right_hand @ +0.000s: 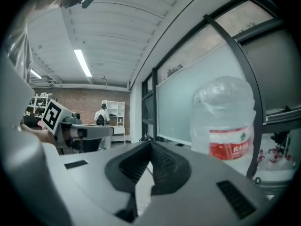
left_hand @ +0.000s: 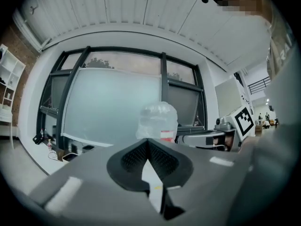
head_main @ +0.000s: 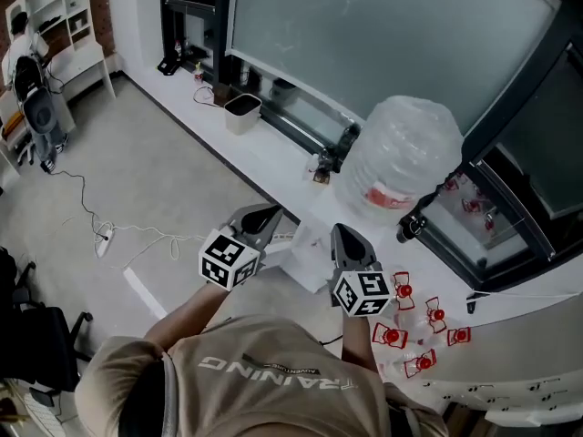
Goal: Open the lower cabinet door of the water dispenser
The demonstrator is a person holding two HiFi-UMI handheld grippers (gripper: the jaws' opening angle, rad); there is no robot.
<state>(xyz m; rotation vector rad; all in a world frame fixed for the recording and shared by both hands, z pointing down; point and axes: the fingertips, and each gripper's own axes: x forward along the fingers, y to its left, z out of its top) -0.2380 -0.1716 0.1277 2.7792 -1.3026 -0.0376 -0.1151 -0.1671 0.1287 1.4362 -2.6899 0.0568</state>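
Head view: the water dispenser (head_main: pixel 308 264) is in front of me, but its lower cabinet door sits below frame, hidden.
My left gripper (head_main: pixel 260 218) and right gripper (head_main: pixel 348 238) are both closed on nothing, held level beside the bottle (head_main: pixel 405 153). I can't judge whether the door is open or shut. Reaching it would mean going well down. The ledge (head_main: pixel 528 335) crowds my right, and there's open floor (head_main: pixel 164 180) to the left.

The water bottle (head_main: pixel 405 157) is clear, crinkled, glossy plastic with a shiny red label, the left tongs (left_hand: pixel 148 142) and right tongs (right_hand: pixel 150 145) are matt grey plastic with black ribbed pads (left_hand: pixel 134 159), and the window panes (head_main: pixel 364 35) look frosted.
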